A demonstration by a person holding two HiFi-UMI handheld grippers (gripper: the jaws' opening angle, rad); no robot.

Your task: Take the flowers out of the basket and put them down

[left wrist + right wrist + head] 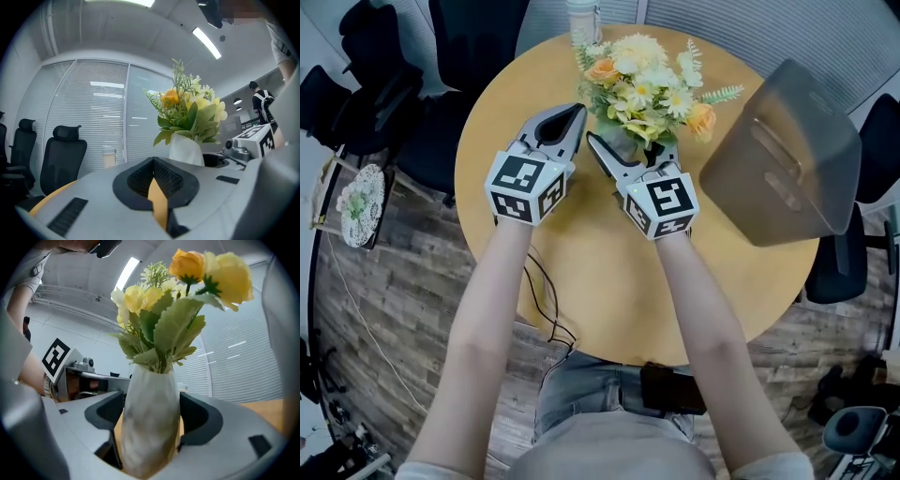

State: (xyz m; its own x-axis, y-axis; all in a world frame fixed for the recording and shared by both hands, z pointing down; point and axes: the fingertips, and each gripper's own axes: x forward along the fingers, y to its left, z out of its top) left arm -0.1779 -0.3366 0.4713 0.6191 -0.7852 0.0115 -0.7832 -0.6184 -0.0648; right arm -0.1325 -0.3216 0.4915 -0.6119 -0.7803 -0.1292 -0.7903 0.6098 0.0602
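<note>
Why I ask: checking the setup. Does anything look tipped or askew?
The basket at the table's right edge sits tilted, seemingly partly past the rim. The flowers stand upright in the right gripper.

Round wooden table before me, plank floor, black office chairs, blinded glass wall, ceiling strip lights.

Our left hand-held gripper and right hand-held gripper are grey, with black bumpy pads. Each has a cube with black and white squares. We wear blue jeans, a light grey top and a black pouch. A thin black cable runs to our waist.
</note>
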